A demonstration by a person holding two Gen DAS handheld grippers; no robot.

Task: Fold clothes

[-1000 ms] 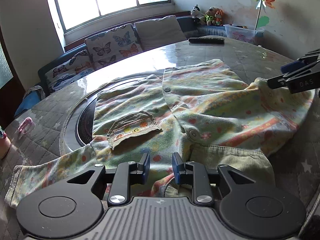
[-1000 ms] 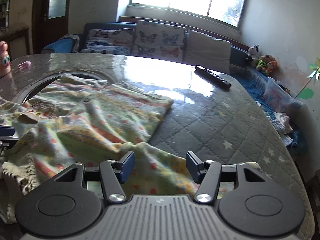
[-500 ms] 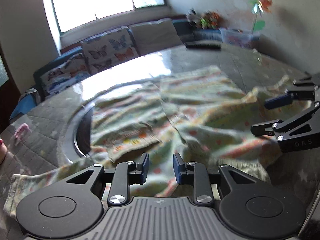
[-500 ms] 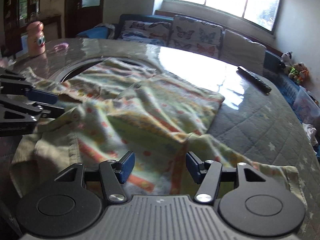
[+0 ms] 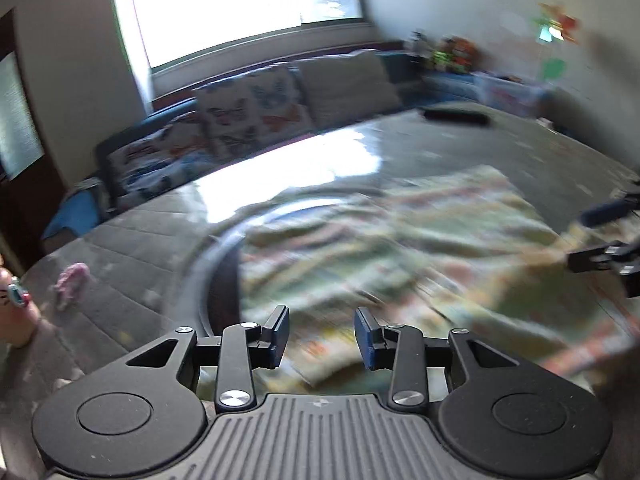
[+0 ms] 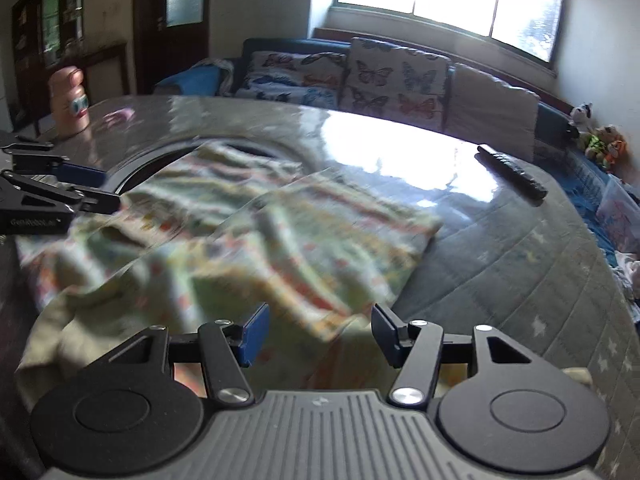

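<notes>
A child's patterned garment in green, yellow and red lies spread on the round table, motion-blurred; it also shows in the right wrist view. My left gripper is open and empty above the garment's near left edge. My right gripper is open and empty above the garment's near right part. Each gripper shows in the other's view: the right one at the right edge, the left one at the left edge.
The table has a grey quilted cover and a dark round recess. A black remote lies at the far side. A pink bottle and a small pink item sit at the left. A sofa with butterfly cushions stands behind.
Both grippers have lifted up and back from the garment. The left jaws have opened wider. The left view has swung leftward and the cloth lies lower in both views.
</notes>
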